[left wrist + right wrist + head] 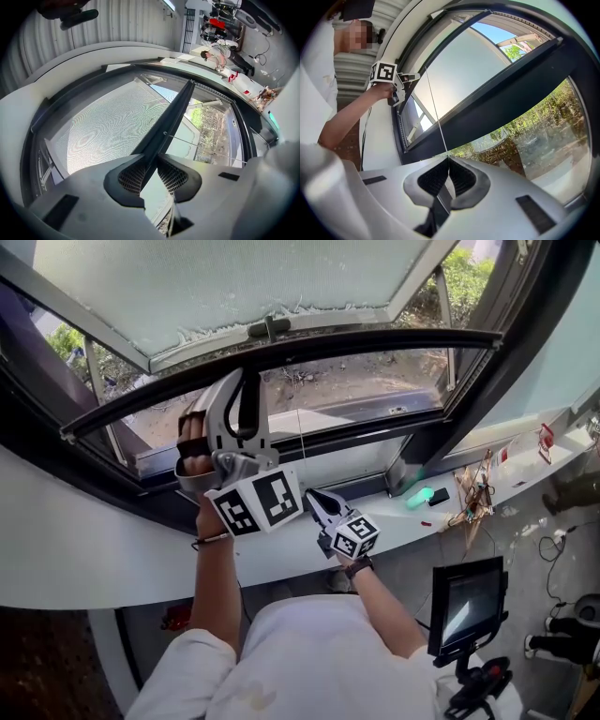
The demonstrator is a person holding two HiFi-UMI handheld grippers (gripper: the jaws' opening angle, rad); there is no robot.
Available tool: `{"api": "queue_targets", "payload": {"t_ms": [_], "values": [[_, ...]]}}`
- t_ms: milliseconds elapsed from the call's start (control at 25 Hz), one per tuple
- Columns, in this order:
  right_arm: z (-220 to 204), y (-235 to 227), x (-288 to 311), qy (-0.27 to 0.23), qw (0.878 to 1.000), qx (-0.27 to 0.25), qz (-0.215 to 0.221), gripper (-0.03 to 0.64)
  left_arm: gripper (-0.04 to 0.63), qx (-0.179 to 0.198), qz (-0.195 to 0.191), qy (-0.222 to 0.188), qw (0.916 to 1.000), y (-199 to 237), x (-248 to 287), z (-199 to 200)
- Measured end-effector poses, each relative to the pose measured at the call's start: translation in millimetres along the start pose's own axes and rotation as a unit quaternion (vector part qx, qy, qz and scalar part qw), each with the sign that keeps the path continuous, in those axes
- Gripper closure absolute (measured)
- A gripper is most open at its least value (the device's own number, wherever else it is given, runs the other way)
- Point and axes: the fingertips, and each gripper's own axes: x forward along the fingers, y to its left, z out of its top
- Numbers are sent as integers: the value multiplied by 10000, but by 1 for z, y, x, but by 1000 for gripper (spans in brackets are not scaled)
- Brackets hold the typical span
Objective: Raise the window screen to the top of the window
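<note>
The window screen's dark bottom bar [375, 341] runs across the window opening, and its grey mesh [103, 126] stretches beyond it. My left gripper [246, 381] reaches up to the bar's left part. In the left gripper view the bar [173, 117] passes between the jaws of the left gripper [151, 161], which is shut on it. A thin pull cord [302, 451] hangs from the bar's middle. Lower and to the right, my right gripper [311, 495] is shut on the cord [436, 117], which enters the right gripper [448, 161] between the pads. The left gripper [405, 82] also shows there, at the bar's far end.
An outward-opened window sash [281, 268] stands beyond the frame. The white sill [525, 460] carries a green object [422, 496] and tangled wires [478, 495]. A monitor on a stand [466, 601] is at my lower right. A person [211, 54] bends over the counter far off.
</note>
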Motion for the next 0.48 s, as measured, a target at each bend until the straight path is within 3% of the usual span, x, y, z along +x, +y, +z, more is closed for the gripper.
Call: {"api": "queue_targets", "payload": {"t_ms": [280, 480], "values": [[10, 7, 2, -143, 9999, -42, 61, 612, 538, 44, 80, -80, 9999, 10, 4, 6], [16, 15, 7, -25, 9993, -375, 74, 612, 538, 67, 124, -110, 9998, 16, 7, 9]]}}
